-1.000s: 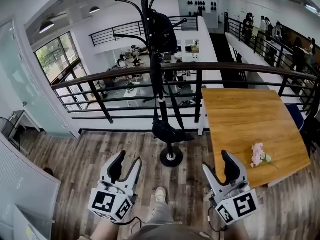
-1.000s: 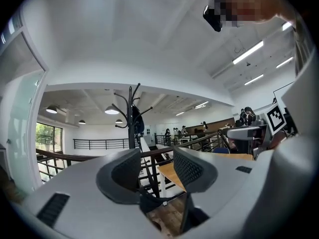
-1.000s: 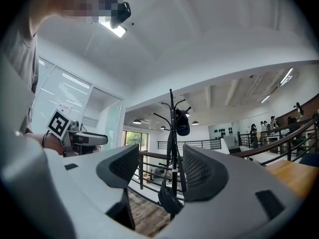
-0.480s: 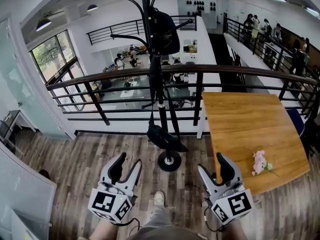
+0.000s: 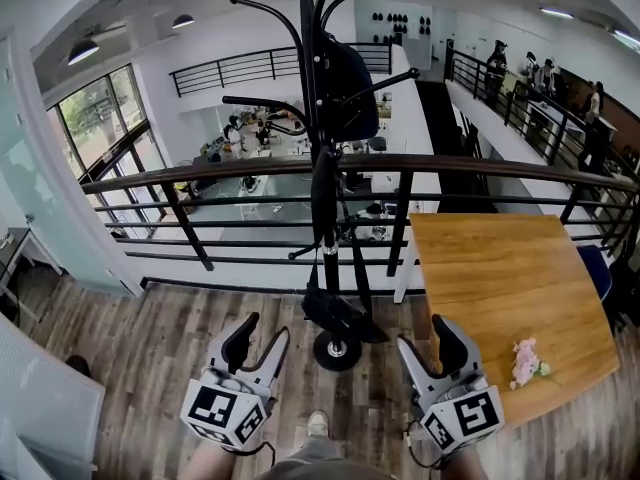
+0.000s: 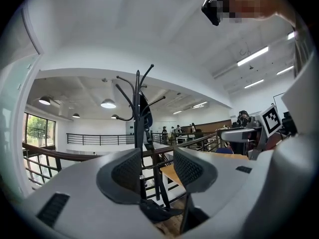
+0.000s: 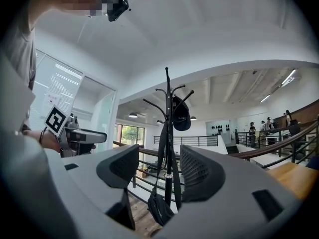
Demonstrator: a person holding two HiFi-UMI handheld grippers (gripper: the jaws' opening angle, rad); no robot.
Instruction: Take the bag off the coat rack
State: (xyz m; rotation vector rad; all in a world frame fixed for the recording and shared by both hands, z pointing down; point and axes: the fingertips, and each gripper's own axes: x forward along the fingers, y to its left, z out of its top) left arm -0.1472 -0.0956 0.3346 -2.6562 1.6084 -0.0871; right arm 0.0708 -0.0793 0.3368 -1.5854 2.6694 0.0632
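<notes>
Wood flooring runs up to a dark railing at the edge of an upper level, with a wooden desk at the right. The coat rack stands just before this railing. The bag is a small dark pouch that hangs low, close above the foot of the rack. Its long strap goes almost straight up along the pole to a hook high on it, so the long axis is vertical. Another dark thing hangs near the top (I cannot tell what it is). The left tool and the right tool are both held low, each with jaws wide apart and nothing in them. The bag lies ahead of them and between them, about equally near to each and well apart from both. In the right gripper view the bag shows through the gap of that tool's jaws, so I judge this hand is lined up a little better. The strap probably has to be lifted upward off its hook, not pulled toward the person.
</notes>
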